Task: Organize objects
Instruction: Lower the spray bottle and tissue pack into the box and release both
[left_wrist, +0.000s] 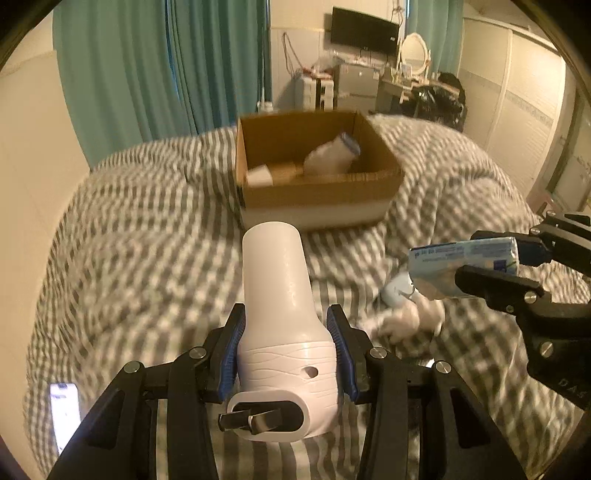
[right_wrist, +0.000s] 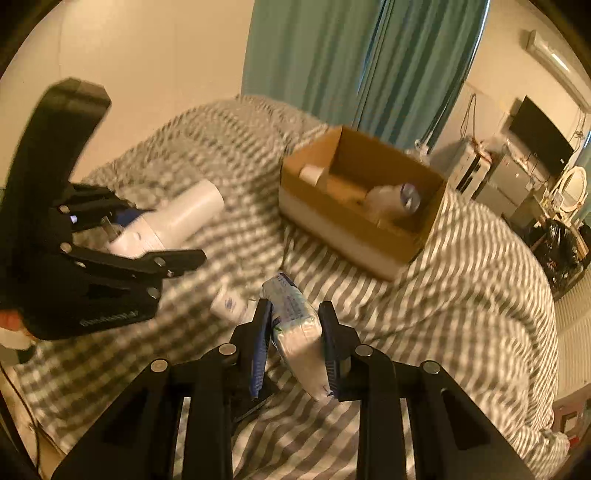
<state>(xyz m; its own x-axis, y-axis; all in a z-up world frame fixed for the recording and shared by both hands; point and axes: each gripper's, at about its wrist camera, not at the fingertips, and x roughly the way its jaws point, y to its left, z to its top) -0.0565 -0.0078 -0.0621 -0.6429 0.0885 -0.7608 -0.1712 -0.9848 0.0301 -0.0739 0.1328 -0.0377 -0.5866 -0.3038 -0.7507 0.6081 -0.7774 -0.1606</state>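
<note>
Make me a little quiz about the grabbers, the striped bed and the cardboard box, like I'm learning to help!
1. True or false: the left gripper is closed on a white plastic bottle-shaped device.
2. What does the right gripper hold? A) a phone B) a soft pack of tissues in a blue-and-white wrapper C) nothing
3. Fill in: the open brown cardboard box sits on the grey-and-white striped ____.

Key: 1 true. 2 B. 3 blanket; the box already holds a white bottle with a blue cap.
</note>
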